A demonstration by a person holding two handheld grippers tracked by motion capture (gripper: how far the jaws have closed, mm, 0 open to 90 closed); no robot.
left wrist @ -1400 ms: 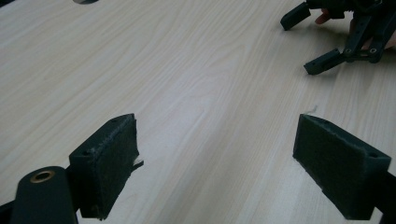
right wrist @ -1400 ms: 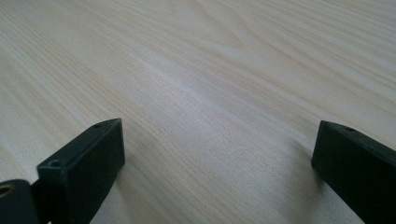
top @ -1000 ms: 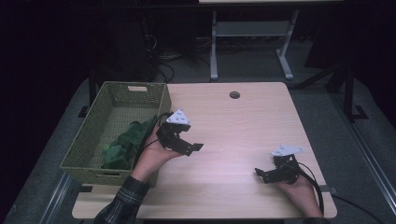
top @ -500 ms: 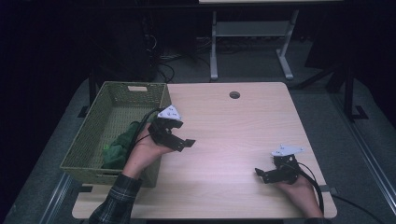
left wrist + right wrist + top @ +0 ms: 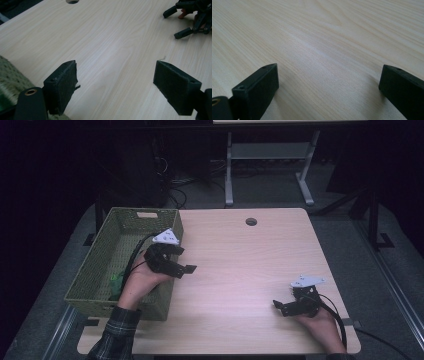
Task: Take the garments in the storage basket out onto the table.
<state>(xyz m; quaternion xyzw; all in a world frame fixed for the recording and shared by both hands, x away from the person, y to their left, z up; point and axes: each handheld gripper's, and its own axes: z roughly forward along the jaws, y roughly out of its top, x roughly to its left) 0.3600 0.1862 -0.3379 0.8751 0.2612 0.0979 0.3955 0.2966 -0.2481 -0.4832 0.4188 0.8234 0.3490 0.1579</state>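
My left gripper [image 5: 185, 260] hovers at the right rim of a green woven basket [image 5: 98, 265], pointing right over the wooden table [image 5: 240, 270]. Its jaws have just been closing a little but still stand wide, with nothing between them; the left gripper view shows bare wood between the pads of this gripper [image 5: 115, 72]. A green cloth [image 5: 117, 282] lies in the basket, partly behind the person's left hand. My right gripper [image 5: 279, 307] rests low near the table's front right, open over bare wood [image 5: 329, 77].
A round cable hole [image 5: 251, 221] sits near the table's far edge. A metal stand [image 5: 270, 165] and cables lie on the dark floor beyond. The other gripper [image 5: 190, 17] appears at the top right of the left gripper view, and the basket's rim [image 5: 10, 75] at its lower left.
My left gripper has moved left and slightly up, from over the table to the basket's right rim. The right gripper has stayed put.
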